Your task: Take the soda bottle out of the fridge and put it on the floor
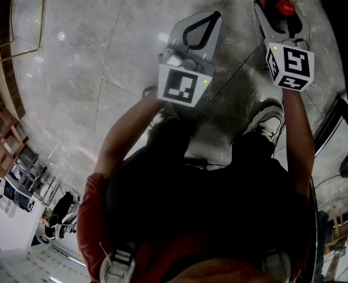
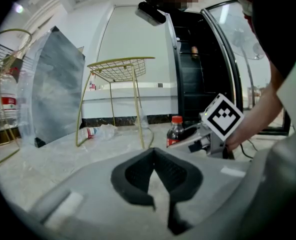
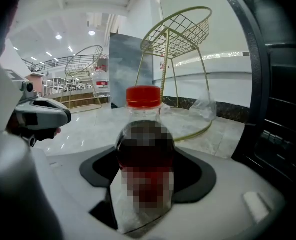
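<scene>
Right gripper [image 3: 145, 176] is spread pretty wide, and its black pads are pressed onto both sides of the soda bottle [image 3: 143, 129]. So the bottle sits upright right between the jaws, with its red cap [image 3: 142, 96] sticking up above them. From the left gripper view the bottle is low, down by the floor [image 1: 91, 69], but its base is hidden, so I can't tell if it's actually touching down.

Left gripper [image 2: 158, 184] has its pad tips together with nothing between them, only floor showing through the loop. It's just off to the left of the right one, a bit apart from it.

Around them:
- A gold wire stool [image 3: 183, 31] is straight ahead of the right gripper, past the bottle.
- A grey marble-look slab [image 3: 127, 64] is leaning ahead and slightly left.
- A crumpled clear bag [image 3: 205, 109] is by the stool's legs.
- The dark fridge [image 2: 190, 84] is close on the right gripper's right side.
- A squashed plastic bottle [image 2: 95, 131] is lying on the floor ahead-left of the left gripper.
- An upright water bottle [image 2: 6, 99] is far off to its left.

Nothing is blocking the spot around the soda bottle.

As for writing, the soda label is blurred out, and the water bottle's red label is too small to read. Each gripper's cube [image 1: 290, 65] just has black-and-white square markers.
</scene>
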